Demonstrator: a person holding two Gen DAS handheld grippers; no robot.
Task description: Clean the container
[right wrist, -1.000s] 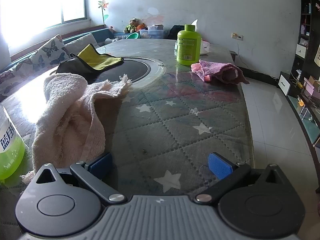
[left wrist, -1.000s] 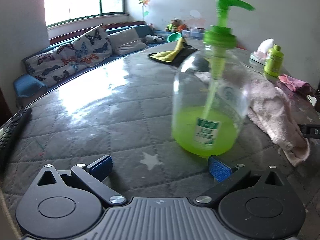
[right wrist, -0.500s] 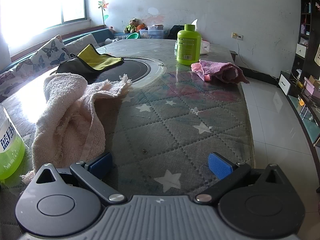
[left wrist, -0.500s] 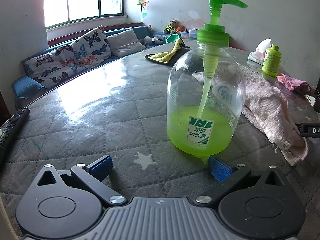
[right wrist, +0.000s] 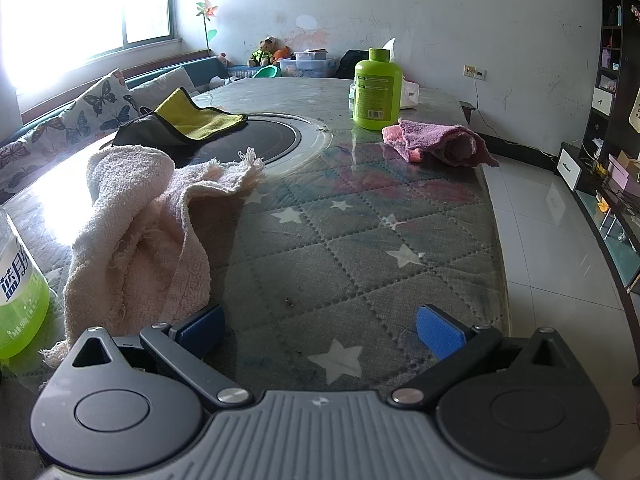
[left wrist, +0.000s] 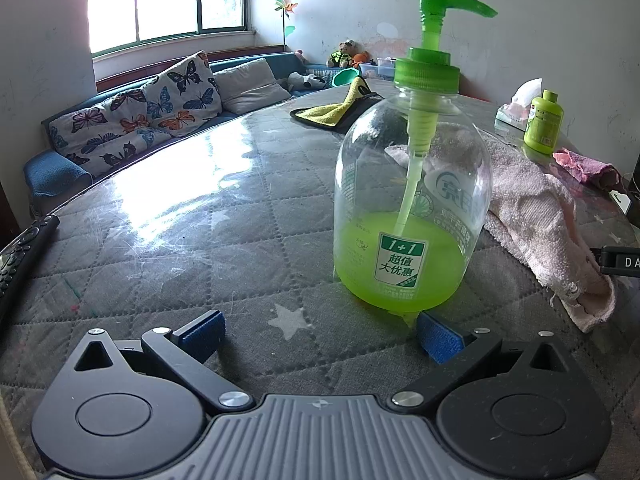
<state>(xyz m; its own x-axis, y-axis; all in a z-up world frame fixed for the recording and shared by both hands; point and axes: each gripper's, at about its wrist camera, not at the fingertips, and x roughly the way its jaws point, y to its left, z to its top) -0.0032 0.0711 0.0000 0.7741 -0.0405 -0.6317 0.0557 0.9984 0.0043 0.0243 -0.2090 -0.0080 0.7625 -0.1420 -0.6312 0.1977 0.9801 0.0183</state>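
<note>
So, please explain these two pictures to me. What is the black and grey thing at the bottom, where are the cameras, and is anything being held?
Each picture comes from a camera fixed on a hand-held gripper, looking forward along its two blue-padded fingers. The black and grey shape below is the gripper itself.

The left gripper is open and faces a clear pump bottle partly filled with green liquid, standing on the quilted table.

The right gripper is also open. Before it lie a pale pink towel, a purple-pink cloth, a yellow cloth and a green bottle.

Nothing is held.
</note>
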